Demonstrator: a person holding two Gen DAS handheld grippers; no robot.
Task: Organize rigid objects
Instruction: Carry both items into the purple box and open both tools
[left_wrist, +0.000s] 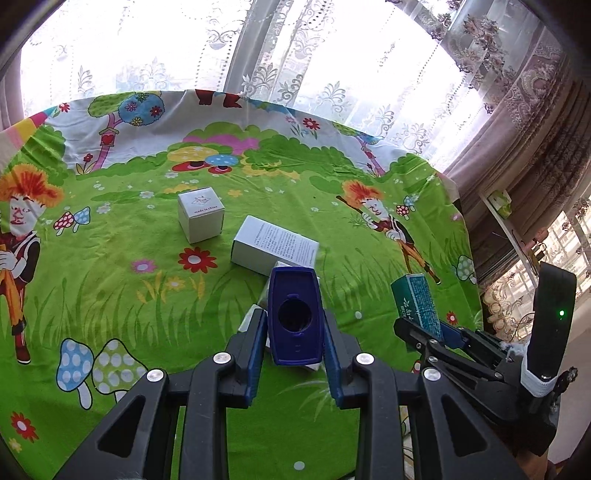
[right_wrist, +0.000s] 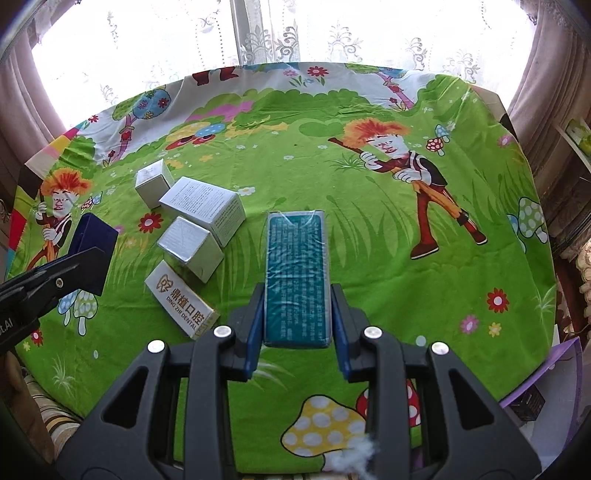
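I hold something in each hand. My left gripper (left_wrist: 295, 328) has its fingers (left_wrist: 255, 347) pinching a dark blue case (left_wrist: 294, 317) by its two long sides, raised above the surface (left_wrist: 110, 266), which is covered with a bright green cartoon cloth. My right gripper (right_wrist: 297, 314) has its fingers (right_wrist: 256, 325) pressed against the sides of a teal box (right_wrist: 297, 277) wrapped in clear film, which points away from me over the open middle of the cloth; from these views I cannot tell whether its far end touches the cloth or hangs just above it. Four pale boxes already lie on the left part of the surface in a loose diagonal line: a small white cube (right_wrist: 152, 182) farthest away, a larger white box with printed text (right_wrist: 205, 208) just beside it, a silver-topped box (right_wrist: 192, 247) touching that one, and nearest me a flat white box with gold lettering (right_wrist: 181, 299). They are close together but turned at different angles, so I judge the sorting about half done. What remains, I think, is to set down the blue case and the teal box next to that group and perhaps square the row up. The right half of the cloth holds none of the boxes.
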